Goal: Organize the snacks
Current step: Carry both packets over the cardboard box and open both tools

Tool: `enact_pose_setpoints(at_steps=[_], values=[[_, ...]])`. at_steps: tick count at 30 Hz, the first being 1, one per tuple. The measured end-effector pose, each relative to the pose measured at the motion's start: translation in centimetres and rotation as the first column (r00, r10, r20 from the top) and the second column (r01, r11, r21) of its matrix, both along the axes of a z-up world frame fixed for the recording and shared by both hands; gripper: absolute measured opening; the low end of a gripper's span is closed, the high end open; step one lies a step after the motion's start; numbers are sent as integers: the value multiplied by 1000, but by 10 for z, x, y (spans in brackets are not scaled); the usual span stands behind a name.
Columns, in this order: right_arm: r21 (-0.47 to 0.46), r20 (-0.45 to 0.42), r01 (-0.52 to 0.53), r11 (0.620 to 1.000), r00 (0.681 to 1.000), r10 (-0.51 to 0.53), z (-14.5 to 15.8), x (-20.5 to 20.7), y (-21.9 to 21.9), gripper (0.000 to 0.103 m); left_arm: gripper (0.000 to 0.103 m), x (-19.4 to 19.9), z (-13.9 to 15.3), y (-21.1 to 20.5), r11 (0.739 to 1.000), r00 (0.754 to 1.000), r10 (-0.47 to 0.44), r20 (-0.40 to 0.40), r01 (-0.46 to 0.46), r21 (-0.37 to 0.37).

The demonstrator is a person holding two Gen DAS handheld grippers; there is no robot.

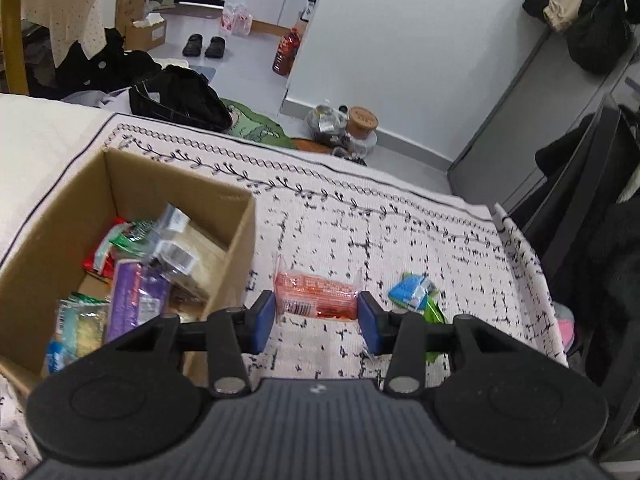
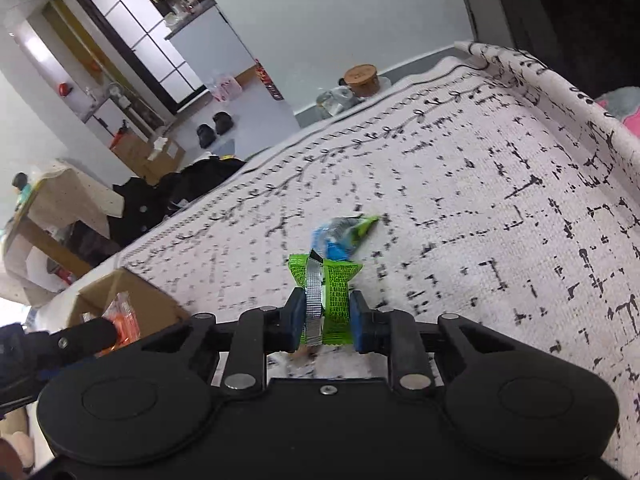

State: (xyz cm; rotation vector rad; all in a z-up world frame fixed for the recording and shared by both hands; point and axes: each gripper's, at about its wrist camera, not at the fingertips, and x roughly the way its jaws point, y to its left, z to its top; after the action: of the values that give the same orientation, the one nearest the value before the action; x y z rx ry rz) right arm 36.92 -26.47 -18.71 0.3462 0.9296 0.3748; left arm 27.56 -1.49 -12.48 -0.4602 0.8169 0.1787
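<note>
An orange-red clear-wrapped snack packet is sitting between the blue pads of the left gripper, just to the right of the open cardboard box that is holding a jumble of other snacks, and the pads are pressing against both ends of the packet. The right gripper is tilting over the patterned cloth, further right of the box, clamping a crinkled green packet with a silver seam. A blue packet is lying just beyond it.
</note>
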Motion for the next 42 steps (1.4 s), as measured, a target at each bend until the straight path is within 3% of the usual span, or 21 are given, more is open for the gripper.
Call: enact_pose_setpoints(at_steps=[20,42], values=[[89,65,-79,993,995,73,63,-34,50,22,44,-30,30,72,987,987,162,4,-162,-19],[118,80,-192,974,980,183,83,-57,125,23,47,-54,33,124,951,954,297,-33,-299,-74]])
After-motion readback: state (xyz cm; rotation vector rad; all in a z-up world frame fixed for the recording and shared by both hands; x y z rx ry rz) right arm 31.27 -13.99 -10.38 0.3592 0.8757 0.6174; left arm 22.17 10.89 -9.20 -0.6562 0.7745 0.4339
